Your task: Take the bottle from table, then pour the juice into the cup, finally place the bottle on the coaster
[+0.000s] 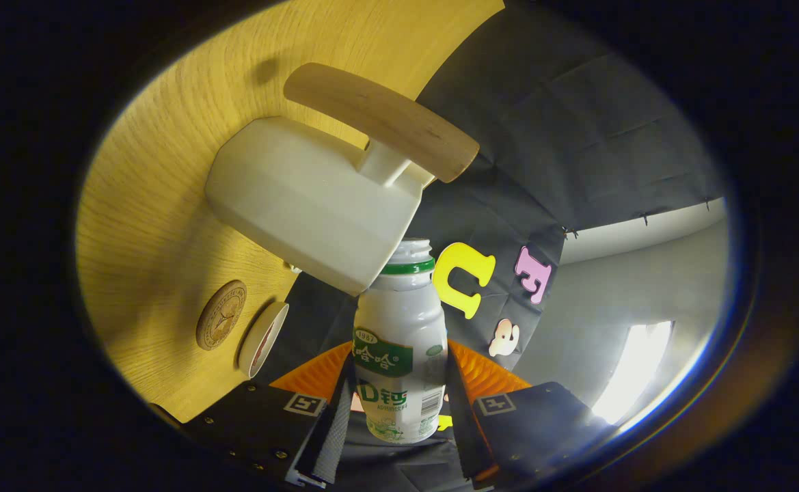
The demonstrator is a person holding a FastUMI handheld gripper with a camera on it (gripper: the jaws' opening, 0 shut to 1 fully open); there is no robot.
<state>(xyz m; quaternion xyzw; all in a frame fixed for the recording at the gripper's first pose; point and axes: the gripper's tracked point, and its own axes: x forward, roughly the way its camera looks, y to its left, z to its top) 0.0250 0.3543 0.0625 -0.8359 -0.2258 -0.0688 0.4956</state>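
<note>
Gripping the small white bottle (400,355) by its body, the claw (399,417) has both fingers pressed against the bottle's sides, with the green-ringed, uncapped neck pointing away from the fingers and meeting the rim of the cream cup (314,198) just beyond. That cup, with its wooden handle (382,119), stands on the yellow wood-grain surface (160,205), and the whole scene appears tilted in the gripper view. Near the cup on the same surface lie a round wooden coaster (221,314) and, just beside it, a small white cap (263,339).
</note>
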